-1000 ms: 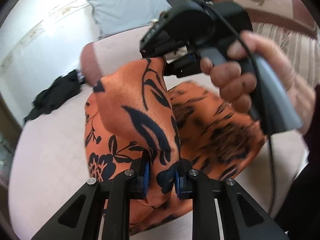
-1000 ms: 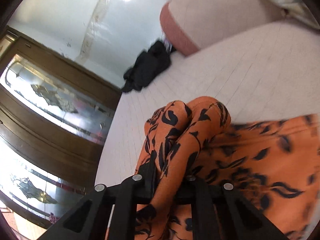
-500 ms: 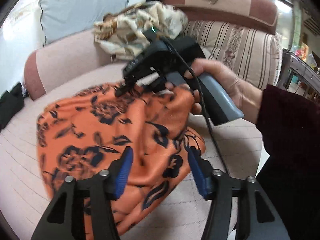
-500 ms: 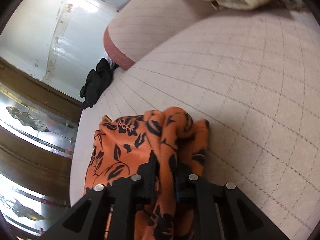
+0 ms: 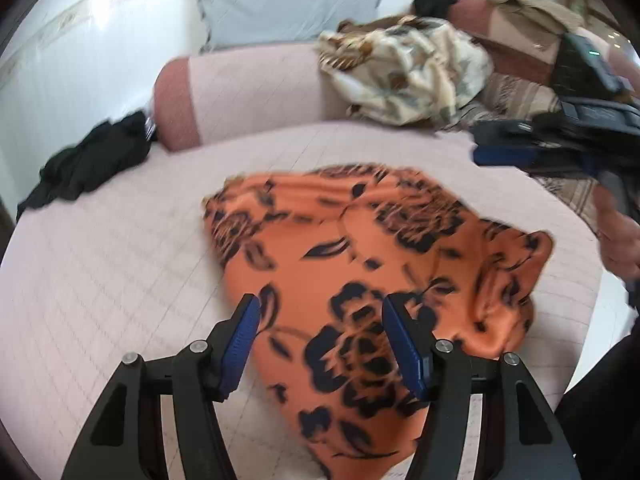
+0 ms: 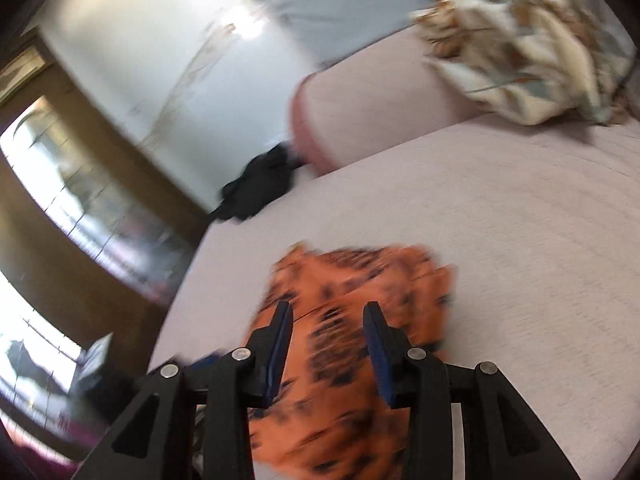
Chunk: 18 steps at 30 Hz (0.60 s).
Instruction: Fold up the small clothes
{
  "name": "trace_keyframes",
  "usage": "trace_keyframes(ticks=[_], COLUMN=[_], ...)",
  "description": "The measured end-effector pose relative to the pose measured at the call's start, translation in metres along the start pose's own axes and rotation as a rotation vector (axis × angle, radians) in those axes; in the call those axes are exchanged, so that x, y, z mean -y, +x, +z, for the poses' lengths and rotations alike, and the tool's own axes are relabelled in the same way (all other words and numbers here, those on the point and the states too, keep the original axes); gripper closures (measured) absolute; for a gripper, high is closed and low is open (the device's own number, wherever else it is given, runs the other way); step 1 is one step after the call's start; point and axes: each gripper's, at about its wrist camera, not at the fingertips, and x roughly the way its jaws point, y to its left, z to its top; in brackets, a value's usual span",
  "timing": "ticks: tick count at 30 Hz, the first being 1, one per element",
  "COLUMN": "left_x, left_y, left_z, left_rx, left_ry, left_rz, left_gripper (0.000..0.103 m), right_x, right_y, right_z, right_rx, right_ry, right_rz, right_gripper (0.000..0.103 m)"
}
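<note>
Two grippers: both spread apart, neither clamping anything.
Sofa seat (image 5: 120,264): pale pink quilted surface, spreading under and ahead of both grippers; everything else lies on it or at its edge.
Bolster (image 5: 240,96): pink roll with a darker end, well ahead of the left gripper, at the far edge of the seat.
Orange garment (image 5: 360,264): orange cloth with a dark floral print, lying flat on the seat directly beneath and just ahead of the left gripper's fingers, its near part showing between them; in the right wrist view it is blurred and lies under and just beyond that gripper's fingers.
Patterned cloth (image 5: 408,68): cream and brown heap, far ahead and to the right of the left gripper, resting against the bolster.
Black garment (image 5: 88,160): crumpled dark pile, far ahead and to the left of the left gripper, at the seat's corner.
Left gripper (image 5: 322,326): jaws wide apart, blue pads facing each other above the orange garment, gripping nothing.
Right gripper (image 6: 326,322): jaws parted, holding nothing; seen from the left wrist it sits at the far right, raised above the garment, with the person's right hand (image 5: 620,236) on its handle.
</note>
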Motion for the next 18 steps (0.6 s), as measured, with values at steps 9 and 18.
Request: trace_keyframes(ticks=[9, 18], left_x=[-0.025, -0.029], left_y=[0.025, 0.021], left_z=[-0.015, -0.011], left_rx=[-0.16, -0.179], left_ry=[-0.097, -0.094], left_rz=[-0.023, -0.034], left_gripper=[0.034, 0.033], right_x=[0.022, -0.001], right_y=[0.042, 0.029], right_z=[-0.07, -0.026], right_rx=[-0.314, -0.174], right_ry=[-0.016, -0.051], right_rz=[-0.294, -0.326], right_gripper=[0.069, 0.069])
